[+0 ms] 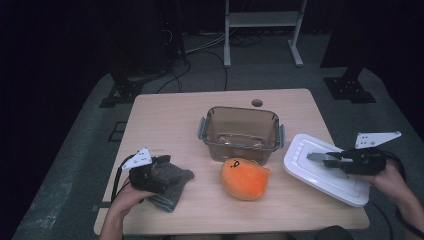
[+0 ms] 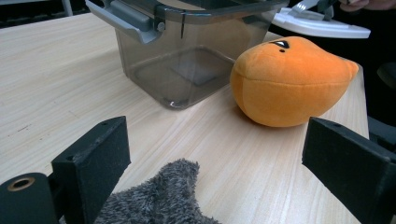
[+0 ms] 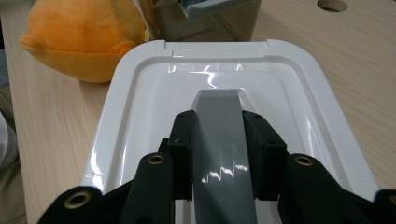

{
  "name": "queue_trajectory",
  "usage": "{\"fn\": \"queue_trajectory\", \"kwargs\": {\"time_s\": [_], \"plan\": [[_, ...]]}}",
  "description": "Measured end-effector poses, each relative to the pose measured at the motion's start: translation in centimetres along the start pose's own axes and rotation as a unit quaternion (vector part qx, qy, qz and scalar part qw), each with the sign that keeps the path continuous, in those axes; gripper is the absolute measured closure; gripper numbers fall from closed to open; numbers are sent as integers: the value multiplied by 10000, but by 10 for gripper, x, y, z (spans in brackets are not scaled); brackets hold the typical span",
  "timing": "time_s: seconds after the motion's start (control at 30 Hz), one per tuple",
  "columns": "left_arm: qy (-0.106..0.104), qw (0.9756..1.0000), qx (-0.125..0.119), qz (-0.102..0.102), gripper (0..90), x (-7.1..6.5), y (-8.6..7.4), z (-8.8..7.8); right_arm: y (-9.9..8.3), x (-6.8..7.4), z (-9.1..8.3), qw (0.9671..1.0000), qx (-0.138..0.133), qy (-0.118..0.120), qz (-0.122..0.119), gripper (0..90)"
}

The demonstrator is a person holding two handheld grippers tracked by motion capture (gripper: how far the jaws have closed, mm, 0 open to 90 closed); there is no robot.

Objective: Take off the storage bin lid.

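High view: wooden table, pale grain, round hole near the far edge. Mid-table sits a bin, smoky clear plastic, rectangular with rounded corners, grey latches on both ends, nothing inside. Just in front of it lies a plush, orange, rounded, soft, with a small black eye mark. Lid at the right edge: white glossy plastic, rectangular, raised rim, grey handle along its middle. Right gripper jaws sit tight on either side of that handle, clamped on it. Left gripper jaws stand wide apart over a cloth, grey, fuzzy, crumpled, gripping nothing.
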State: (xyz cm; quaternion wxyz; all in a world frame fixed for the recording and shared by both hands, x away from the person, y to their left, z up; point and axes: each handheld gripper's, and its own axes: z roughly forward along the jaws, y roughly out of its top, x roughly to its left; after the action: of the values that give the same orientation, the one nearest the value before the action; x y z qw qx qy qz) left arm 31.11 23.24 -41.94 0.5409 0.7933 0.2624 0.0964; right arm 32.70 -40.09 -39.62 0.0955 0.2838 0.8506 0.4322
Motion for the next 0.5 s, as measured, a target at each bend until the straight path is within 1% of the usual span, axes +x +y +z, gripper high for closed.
{"fn": "queue_trajectory", "kwargs": {"time_s": [0.03,0.07,0.1,0.13,0.27,0.37,0.4,0.5], "plan": [[-4,10000,0,17,68,0,0,0,-2,0,5,10000,25,26,18,655],[-8,10000,0,11,68,0,0,0,-2,0,5,10000,25,26,18,655],[-10,10000,-15,-13,68,0,0,0,-4,1,11,10000,41,71,38,655],[-7,10000,-15,-21,68,0,0,0,-4,1,11,10000,41,71,38,655],[-3,10000,-1,-2,68,1,0,0,-9,1,22,9998,125,140,56,655],[-12,10000,-10,-9,68,0,0,1,-15,2,32,9997,140,177,129,655],[-18,10000,-2,1,68,0,0,1,-15,2,32,9997,140,177,129,655],[-28,10000,24,8,68,0,0,1,-20,4,41,9995,141,236,143,655]]}}
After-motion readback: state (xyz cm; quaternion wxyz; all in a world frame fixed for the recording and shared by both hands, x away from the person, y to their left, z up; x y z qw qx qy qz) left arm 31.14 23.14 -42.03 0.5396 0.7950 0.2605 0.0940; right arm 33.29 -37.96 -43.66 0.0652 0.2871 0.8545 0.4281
